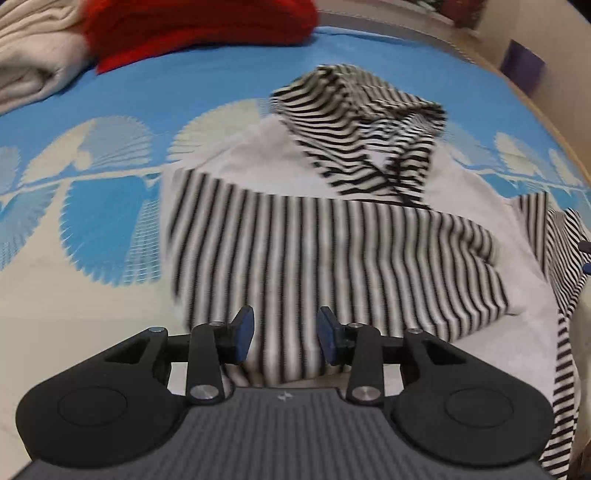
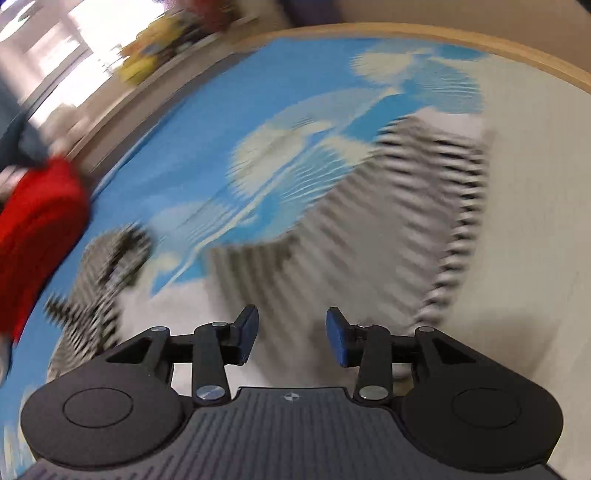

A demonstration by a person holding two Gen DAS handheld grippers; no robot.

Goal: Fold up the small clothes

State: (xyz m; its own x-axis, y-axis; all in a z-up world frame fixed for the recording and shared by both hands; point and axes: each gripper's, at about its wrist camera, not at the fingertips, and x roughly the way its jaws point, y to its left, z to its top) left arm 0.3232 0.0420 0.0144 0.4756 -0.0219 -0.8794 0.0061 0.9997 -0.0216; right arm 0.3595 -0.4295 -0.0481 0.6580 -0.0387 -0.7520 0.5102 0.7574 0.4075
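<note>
A small white hoodie with black stripes [image 1: 332, 236] lies partly folded on the blue and cream patterned cloth [image 1: 110, 221]. Its striped hood [image 1: 354, 122] lies at the far end. A striped sleeve [image 1: 565, 280] hangs at the right edge. My left gripper [image 1: 286, 332] is open and empty, just above the near hem. In the right wrist view the same hoodie [image 2: 351, 229] shows blurred, with its hood [image 2: 107, 258] at the left. My right gripper [image 2: 291, 336] is open and empty above the garment's near edge.
A folded red knit [image 1: 199, 26] and a cream garment [image 1: 33, 70] lie at the far left; the red one also shows in the right wrist view [image 2: 37, 236]. The wooden edge [image 2: 406, 31] rims the surface. A purple object [image 1: 524, 66] stands beyond it.
</note>
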